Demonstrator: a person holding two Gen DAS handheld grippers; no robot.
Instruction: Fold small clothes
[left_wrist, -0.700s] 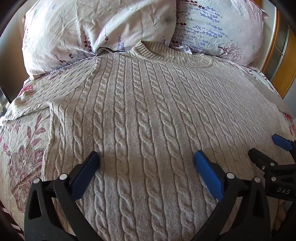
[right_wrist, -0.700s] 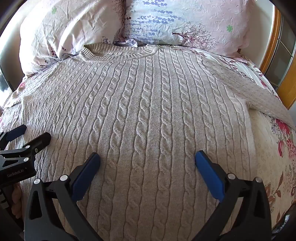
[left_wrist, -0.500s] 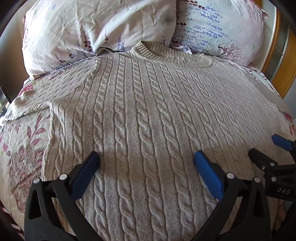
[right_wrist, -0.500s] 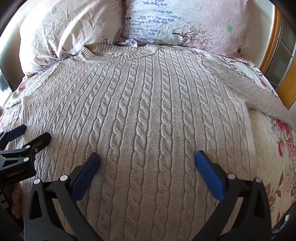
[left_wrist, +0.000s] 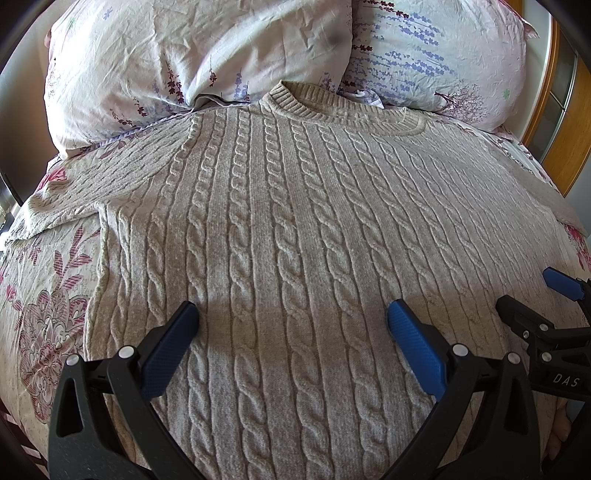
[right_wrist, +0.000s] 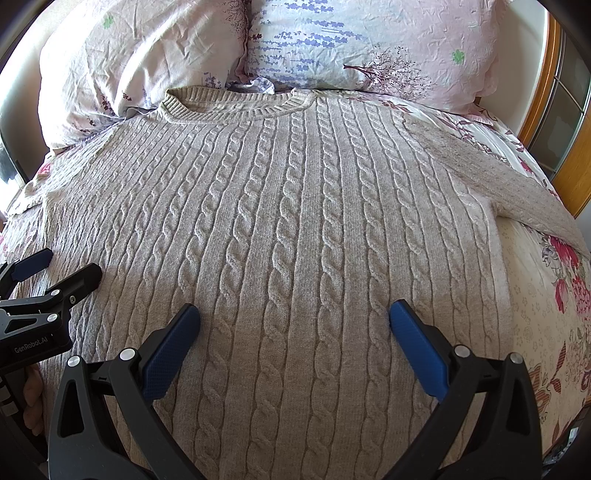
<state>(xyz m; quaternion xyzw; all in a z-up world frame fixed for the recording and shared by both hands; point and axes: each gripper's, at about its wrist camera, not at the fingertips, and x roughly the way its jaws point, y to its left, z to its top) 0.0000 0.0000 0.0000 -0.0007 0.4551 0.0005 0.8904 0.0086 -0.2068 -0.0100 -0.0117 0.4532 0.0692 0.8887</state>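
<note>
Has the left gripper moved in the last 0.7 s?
No. In the left wrist view the sweater collar and pillows sit at the same spots in frame, so the left gripper hasn't shifted; jaws equally open.

The spread beige cable-knit sweater is viewed closely from its near hem, toward far floral pillows; both views share it.

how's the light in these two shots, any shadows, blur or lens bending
Left wrist view: sun on the upper sweater, shadow band by the left gripper; sharp, edges bowed by fisheye. Right wrist view: same shadow near the right gripper, pillows bright, wooden frame curved.
</note>
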